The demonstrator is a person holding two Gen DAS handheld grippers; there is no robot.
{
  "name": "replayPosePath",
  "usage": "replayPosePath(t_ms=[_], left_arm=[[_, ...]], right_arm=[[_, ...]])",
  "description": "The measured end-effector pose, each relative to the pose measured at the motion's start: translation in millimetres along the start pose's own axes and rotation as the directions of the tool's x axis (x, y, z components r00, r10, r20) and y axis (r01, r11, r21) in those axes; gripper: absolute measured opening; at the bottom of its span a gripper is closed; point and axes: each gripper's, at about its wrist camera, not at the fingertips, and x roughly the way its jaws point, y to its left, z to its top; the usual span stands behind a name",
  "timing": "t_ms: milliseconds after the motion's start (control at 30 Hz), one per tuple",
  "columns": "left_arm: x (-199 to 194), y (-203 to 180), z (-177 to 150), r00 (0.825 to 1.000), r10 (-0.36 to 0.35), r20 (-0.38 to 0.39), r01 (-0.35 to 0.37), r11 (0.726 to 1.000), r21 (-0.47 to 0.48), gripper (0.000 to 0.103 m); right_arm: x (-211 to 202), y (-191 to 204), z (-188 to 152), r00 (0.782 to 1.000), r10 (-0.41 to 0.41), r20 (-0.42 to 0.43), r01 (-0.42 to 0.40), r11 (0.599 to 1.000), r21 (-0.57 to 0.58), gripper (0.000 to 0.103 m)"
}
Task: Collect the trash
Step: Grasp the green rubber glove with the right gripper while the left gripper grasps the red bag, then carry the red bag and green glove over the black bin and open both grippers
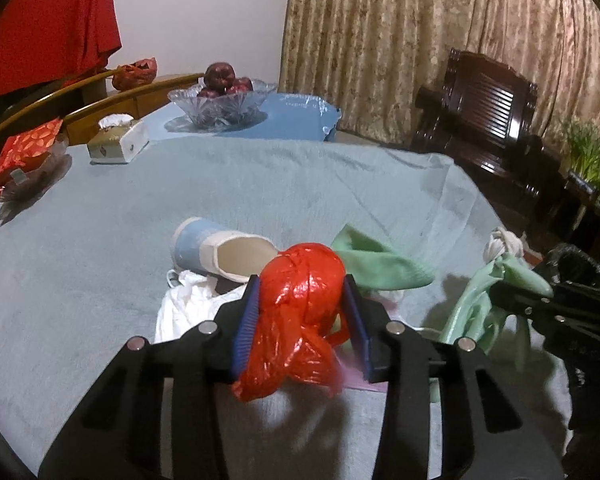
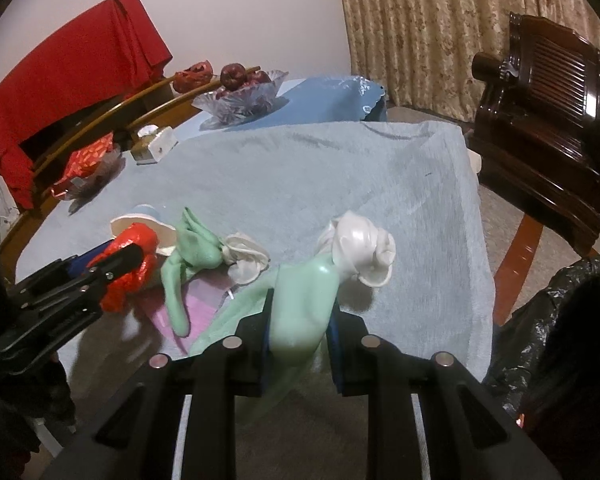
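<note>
My left gripper (image 1: 302, 280) is shut on a crumpled red plastic bag (image 1: 300, 312) and holds it just above the table; it also shows in the right wrist view (image 2: 130, 270). My right gripper (image 2: 302, 308) is shut on a pale green plastic bag (image 2: 304, 312) with a white knotted bag (image 2: 360, 248) at its tip. On the table lie a tipped blue-and-white paper cup (image 1: 216, 248), a white bag (image 1: 188, 308), a second green bag (image 2: 192, 252), a white wad (image 2: 244, 260) and a pink sheet (image 2: 196, 308).
A blue-grey cloth (image 1: 260, 184) covers the table. At the far side stand a glass fruit bowl (image 1: 220, 106), a tissue box (image 1: 118, 142) and a red snack packet (image 1: 24, 160). A black bin bag (image 2: 560, 328) sits right of the table. A dark wooden chair (image 2: 540, 120) stands beyond.
</note>
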Motion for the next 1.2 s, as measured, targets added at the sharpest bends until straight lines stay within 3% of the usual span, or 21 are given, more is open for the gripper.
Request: replayPosePath(t_ms=[300,800,1200], left_arm=[[-54.1,-18.4,-1.3,0.998,-0.019,0.066,0.017,1.0,0.019,0.039],[-108.7,-57.7,-24.1,0.995,-0.081,0.063,0.078,0.996,0.045,0.039],[-130.2,-128.9,-18.7,0.974,-0.211,0.083,0.201,0.972,0.119,0.039]], right_arm=[[-39.3,6.4,2.7,0.999,0.018,0.05,-0.018,1.0,-0.009,0.023],[-110.6,-0.1,-17.2,0.995,-0.021,0.101,0.023,1.0,-0.018,0.023],[-182.2,-40.8,-40.6,0.978,-0.122,0.167,0.12,0.993,0.019,0.023]])
